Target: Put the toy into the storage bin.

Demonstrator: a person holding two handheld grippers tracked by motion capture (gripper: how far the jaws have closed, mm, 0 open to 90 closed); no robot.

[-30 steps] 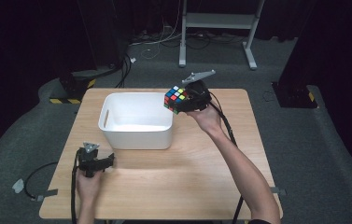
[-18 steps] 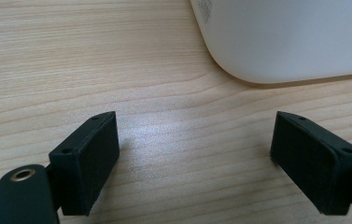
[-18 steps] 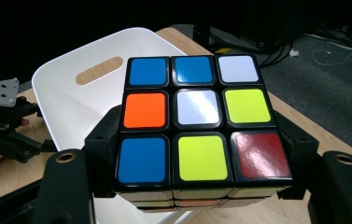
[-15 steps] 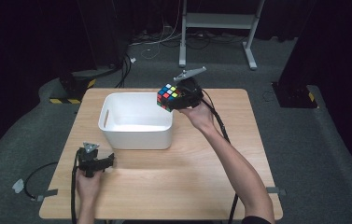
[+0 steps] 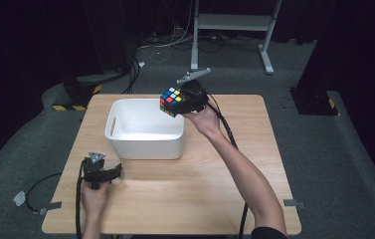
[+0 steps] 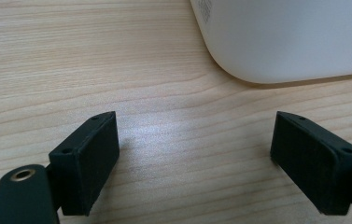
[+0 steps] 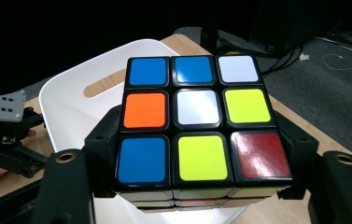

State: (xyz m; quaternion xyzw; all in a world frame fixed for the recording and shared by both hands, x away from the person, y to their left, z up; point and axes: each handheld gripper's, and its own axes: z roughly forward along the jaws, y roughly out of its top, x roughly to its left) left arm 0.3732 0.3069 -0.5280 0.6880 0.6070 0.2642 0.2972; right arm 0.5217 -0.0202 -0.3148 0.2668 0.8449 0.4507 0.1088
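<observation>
Right gripper (image 5: 180, 104), just above centre of the high view, has its jaws clamped on my puzzle cube (image 5: 172, 101), which I hold at the right rim of the white tub (image 5: 145, 147); whether it clears that rim I can't quite tell. Lower left, my left gripper (image 5: 106, 173) rests on the wooden table (image 5: 254, 164) with jaws spread wide and empty, just short of the tub.
</observation>
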